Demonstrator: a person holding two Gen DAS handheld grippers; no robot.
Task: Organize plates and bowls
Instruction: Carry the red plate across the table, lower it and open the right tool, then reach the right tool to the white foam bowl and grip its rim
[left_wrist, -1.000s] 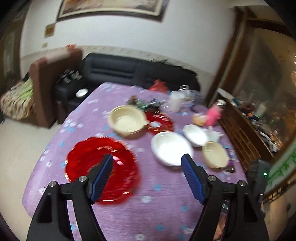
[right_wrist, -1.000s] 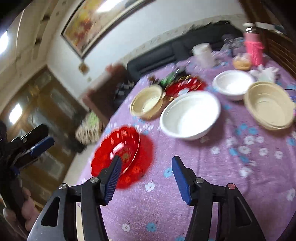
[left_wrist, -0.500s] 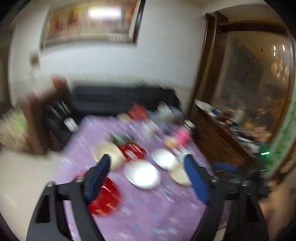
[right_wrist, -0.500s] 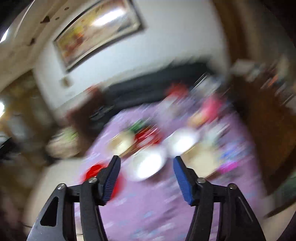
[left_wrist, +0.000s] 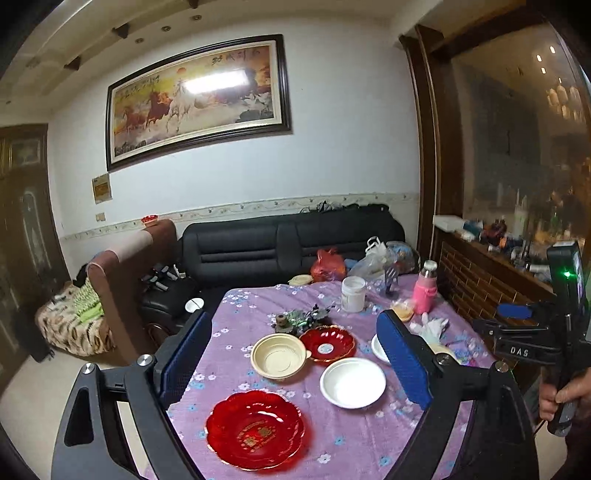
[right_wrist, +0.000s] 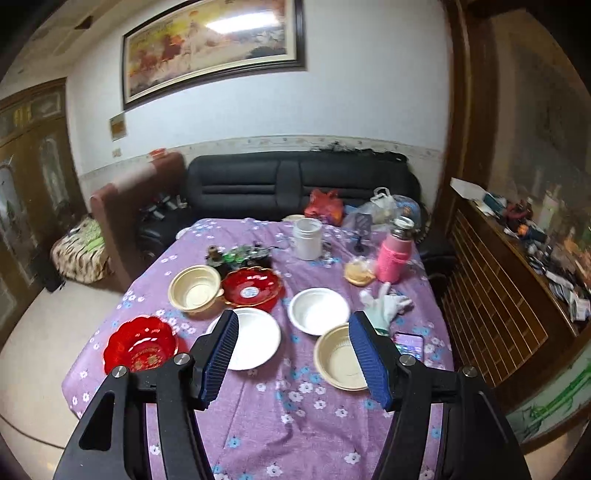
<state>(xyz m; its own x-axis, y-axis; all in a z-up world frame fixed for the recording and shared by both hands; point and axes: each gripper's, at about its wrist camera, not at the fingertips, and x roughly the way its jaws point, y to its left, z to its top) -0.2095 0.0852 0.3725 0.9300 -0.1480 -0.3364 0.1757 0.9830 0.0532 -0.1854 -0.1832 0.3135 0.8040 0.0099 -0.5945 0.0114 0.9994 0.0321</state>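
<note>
Both grippers held above the table, nothing gripped.
Left gripper (left_wrist: 295, 354) and right gripper (right_wrist: 293, 354) are spread wide over plates and bowls.

**Open cloth up front, clutter at the back**

The near strip of the tabletop (right_wrist: 295, 417) lies bare below both sets of fingers. Farther in, the red plate (right_wrist: 140, 345), white plate (right_wrist: 255, 338) and tan bowl (right_wrist: 341, 358) sit apart with narrow lanes between them. At the far end, the pink flask (right_wrist: 395, 254), white jar (right_wrist: 308, 238) and bags (right_wrist: 373, 210) crowd the way.
</note>
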